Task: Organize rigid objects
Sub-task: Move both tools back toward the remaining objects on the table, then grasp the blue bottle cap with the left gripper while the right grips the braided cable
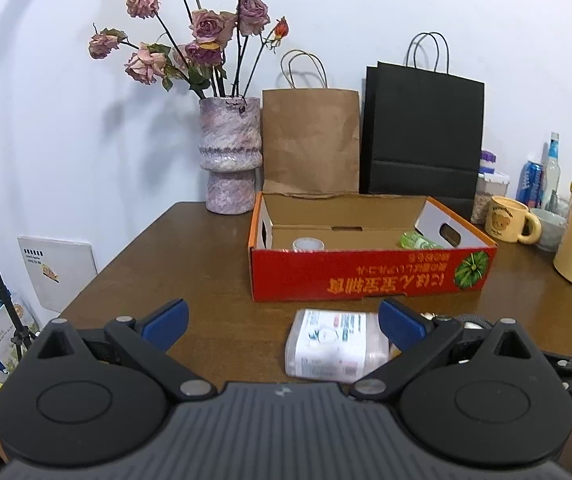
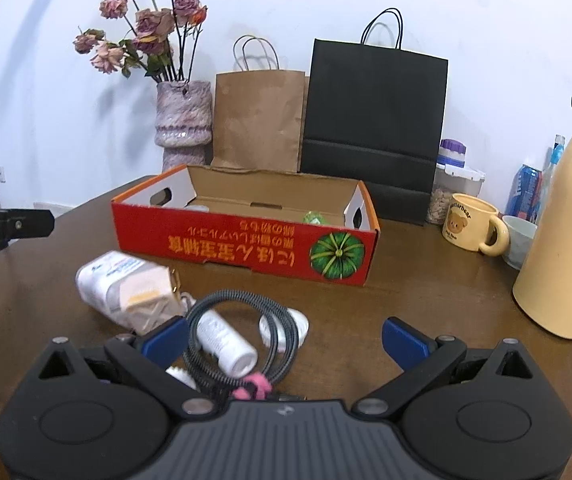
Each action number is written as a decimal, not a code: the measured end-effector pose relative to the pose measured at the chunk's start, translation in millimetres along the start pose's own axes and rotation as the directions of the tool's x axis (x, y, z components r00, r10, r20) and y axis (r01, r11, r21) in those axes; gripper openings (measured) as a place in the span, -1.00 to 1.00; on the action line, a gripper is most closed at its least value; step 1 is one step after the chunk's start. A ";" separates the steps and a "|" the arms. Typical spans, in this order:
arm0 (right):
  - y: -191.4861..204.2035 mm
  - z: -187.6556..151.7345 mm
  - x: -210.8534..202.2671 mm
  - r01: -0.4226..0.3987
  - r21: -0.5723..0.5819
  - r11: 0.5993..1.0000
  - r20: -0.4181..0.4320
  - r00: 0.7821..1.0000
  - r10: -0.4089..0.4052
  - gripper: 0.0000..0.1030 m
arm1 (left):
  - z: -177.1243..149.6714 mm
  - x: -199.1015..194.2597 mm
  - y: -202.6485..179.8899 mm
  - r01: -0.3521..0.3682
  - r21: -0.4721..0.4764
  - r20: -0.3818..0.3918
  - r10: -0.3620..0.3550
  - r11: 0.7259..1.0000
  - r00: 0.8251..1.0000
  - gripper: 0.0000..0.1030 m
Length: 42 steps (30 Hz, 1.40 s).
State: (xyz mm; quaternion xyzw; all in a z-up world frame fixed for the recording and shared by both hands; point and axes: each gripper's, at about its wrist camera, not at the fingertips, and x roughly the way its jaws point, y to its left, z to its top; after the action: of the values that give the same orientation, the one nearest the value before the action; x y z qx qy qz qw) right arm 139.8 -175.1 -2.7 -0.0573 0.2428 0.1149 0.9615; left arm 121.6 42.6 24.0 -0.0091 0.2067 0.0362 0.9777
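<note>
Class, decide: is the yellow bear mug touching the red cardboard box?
Apart. Right wrist view shows bare table between the bear mug and the red box.

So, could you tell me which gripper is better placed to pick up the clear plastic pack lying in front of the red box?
Left. The left gripper is open with the plastic pack almost between its fingers. The right gripper faces the coiled cable and white bottle instead.
</note>
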 end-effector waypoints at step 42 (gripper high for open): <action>-40.2 -52.1 -6.3 0.017 0.130 0.991 -0.055 0.998 -0.010 1.00 | -72.6 29.8 -78.3 0.082 0.124 -0.243 -0.050 0.989 0.969 1.00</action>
State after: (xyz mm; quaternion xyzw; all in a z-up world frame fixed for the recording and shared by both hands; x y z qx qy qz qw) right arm 120.8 -223.8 -43.0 0.0008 0.2752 0.0906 0.9571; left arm 125.3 -35.8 -54.2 0.0452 0.3246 -0.0117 0.9447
